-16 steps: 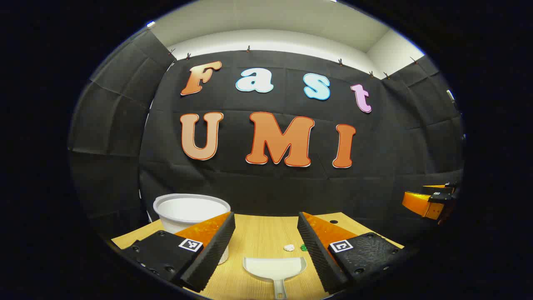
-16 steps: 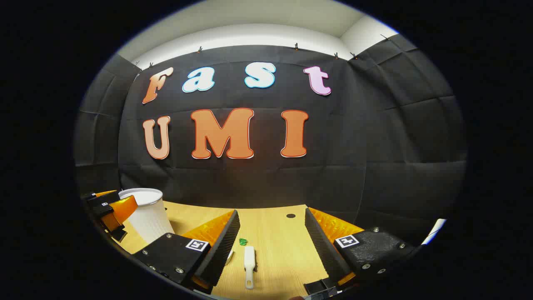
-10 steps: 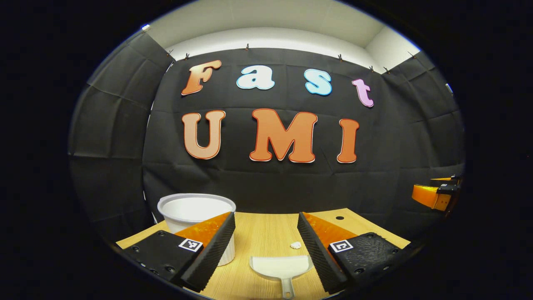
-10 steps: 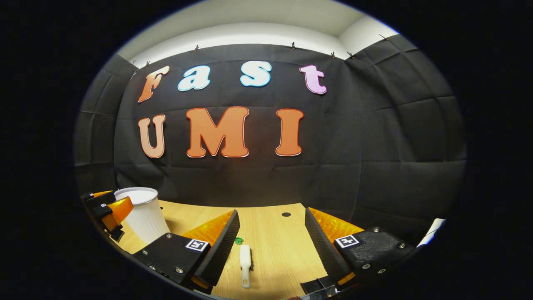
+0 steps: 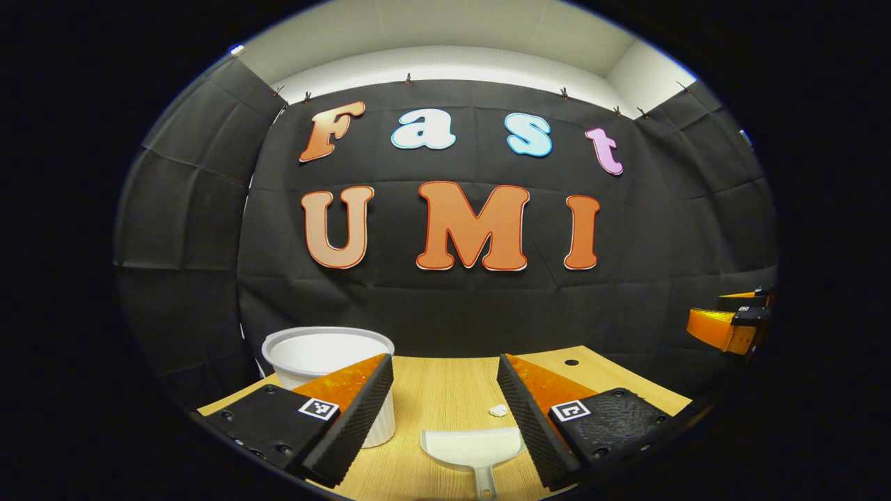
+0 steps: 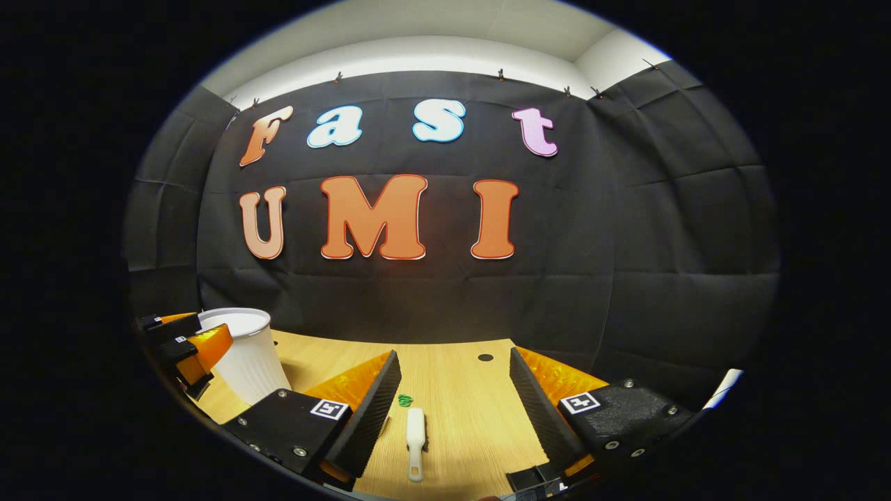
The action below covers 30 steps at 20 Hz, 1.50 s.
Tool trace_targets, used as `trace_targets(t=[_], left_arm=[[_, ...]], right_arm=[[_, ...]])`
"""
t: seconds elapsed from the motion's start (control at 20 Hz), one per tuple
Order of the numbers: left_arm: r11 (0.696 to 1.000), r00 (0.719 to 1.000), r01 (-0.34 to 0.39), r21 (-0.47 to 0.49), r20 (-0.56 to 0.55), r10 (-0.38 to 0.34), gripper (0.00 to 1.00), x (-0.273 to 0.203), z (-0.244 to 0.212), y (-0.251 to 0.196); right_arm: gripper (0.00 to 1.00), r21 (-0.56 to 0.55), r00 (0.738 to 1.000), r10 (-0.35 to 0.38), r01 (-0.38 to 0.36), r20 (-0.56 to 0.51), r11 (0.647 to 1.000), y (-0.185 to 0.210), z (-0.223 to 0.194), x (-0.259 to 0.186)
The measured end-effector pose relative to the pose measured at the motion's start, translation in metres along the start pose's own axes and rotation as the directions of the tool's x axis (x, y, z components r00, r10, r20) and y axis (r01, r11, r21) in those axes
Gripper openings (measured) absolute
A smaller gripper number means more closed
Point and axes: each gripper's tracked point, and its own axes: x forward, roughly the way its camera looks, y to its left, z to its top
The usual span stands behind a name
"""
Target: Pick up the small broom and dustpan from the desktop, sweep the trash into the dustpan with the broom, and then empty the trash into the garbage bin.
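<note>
Both claws hang spread and empty above the desk (image 5: 445, 390): the left claw (image 5: 445, 403) over the dustpan (image 5: 472, 449), the right claw (image 6: 452, 400) over the broom (image 6: 415, 431). Best to lower each straight down, straddling its handle at the near end, before pinching.

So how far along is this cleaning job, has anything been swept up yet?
Nothing is done yet. The dustpan and small broom lie untouched on the desktop. In hand: each gripper, left and right, hovers with jaws open over its tool. Left: grasping both, sweeping the white scrap and green scrap, emptying into the bin.
</note>
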Motion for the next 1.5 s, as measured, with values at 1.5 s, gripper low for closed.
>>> trace_targets(t=[1.5], left_arm=[[0.998,0.996,0.054,-0.022,-0.070,-0.055,0.95,0.035,-0.030,-0.023]], right_arm=[[0.95,-0.017,0.996,0.030,-0.031,-0.090,0.999,-0.001,-0.022,0.016]])
